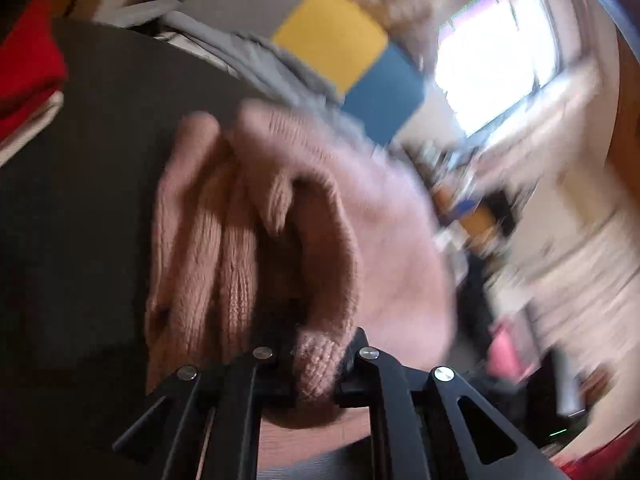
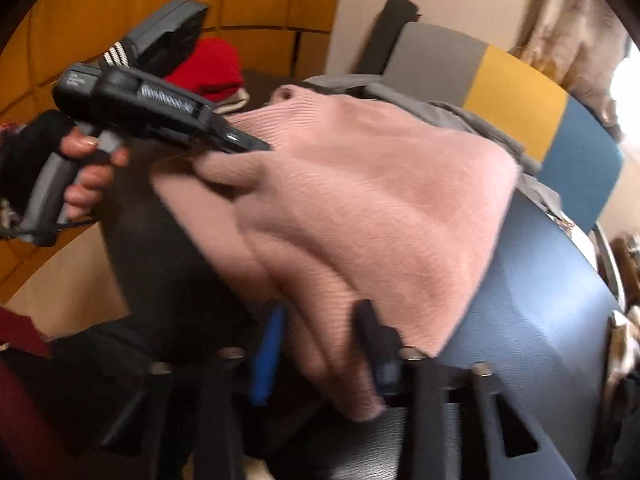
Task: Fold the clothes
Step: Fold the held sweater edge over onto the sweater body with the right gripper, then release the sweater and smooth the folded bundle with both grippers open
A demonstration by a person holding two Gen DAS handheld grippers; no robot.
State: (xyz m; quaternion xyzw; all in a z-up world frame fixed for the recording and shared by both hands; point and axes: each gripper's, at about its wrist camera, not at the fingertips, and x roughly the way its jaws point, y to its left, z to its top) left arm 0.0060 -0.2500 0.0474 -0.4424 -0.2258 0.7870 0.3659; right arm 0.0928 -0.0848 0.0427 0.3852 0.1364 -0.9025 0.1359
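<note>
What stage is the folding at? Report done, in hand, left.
Done: a red garment lies folded at the table's far side. In hand: both tongs, left and right, are shut on the pink sweater, bunched and unfolded. Left: folding it, then the grey garment behind.

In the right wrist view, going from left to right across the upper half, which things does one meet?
Hand holding the left gripper → red garment → pink sweater → grey panel → yellow panel → blue panel.
</note>
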